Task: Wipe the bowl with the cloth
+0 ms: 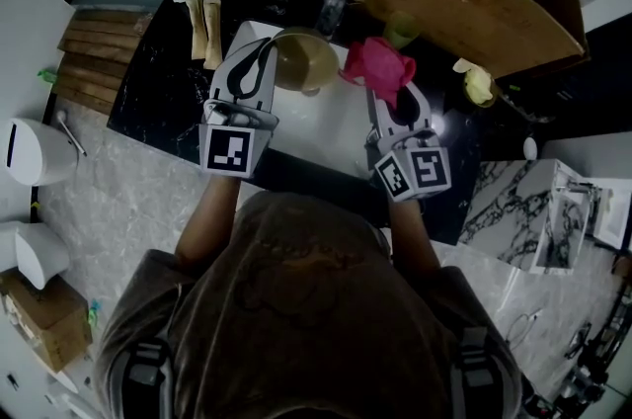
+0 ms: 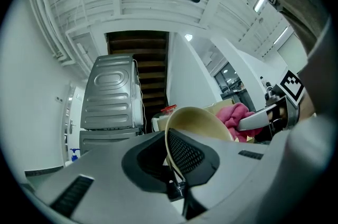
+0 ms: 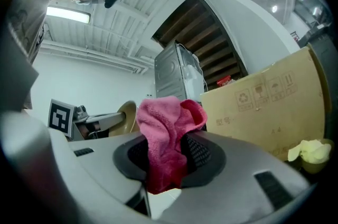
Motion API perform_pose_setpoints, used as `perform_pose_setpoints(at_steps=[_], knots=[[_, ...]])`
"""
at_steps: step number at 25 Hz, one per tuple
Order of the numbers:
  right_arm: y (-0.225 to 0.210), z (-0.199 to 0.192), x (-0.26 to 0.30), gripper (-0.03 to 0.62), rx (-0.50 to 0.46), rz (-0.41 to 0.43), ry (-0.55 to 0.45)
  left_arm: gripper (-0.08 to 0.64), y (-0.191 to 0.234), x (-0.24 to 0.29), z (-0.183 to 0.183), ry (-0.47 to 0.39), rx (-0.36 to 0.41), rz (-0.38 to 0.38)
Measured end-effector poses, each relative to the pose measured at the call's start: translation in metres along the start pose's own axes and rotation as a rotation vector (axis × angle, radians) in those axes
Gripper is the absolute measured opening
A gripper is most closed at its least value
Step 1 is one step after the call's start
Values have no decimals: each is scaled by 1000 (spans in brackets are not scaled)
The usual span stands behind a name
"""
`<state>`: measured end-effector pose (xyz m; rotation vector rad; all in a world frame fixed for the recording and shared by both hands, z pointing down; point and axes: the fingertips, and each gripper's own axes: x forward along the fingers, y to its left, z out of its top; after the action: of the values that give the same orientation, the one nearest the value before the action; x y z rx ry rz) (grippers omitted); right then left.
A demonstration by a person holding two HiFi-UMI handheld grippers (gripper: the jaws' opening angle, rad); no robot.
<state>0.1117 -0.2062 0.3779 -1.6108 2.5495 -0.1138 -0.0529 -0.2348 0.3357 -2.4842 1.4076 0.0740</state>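
1. Left hand-held gripper (image 1: 263,59) is clamped on the bowl (image 1: 304,61). The rim sits between its pads, and the bowl is held in front of the person, over the white patch of the worktop (image 1: 148,106).
2. Right hand-held gripper (image 1: 383,91) is closed on the pink cloth (image 1: 377,63), a bunched wad sticking out past the jaws.
3. Bowl and cloth are just beside each other; I can't tell whether they touch.
4. Step, as I judge it: both are grasped and wiping is about to start. Next move: push the wad into the bowl's mouth and rub round the inner wall while the left holds firm.
5. Bowl is tilted, mouth turned up and toward the cloth; it's round, so no long axis. The cloth's length runs along its jaws.
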Motion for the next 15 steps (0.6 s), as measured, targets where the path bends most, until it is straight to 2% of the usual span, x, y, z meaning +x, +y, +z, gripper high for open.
perform_pose_setpoints(at_steps=[5, 15], knots=[[5, -5, 1, 112, -21, 32, 21, 18, -2, -1, -7, 28, -22, 7], [12, -15, 3, 112, 10, 70, 40, 18, 2, -9, -13, 60, -51, 37]])
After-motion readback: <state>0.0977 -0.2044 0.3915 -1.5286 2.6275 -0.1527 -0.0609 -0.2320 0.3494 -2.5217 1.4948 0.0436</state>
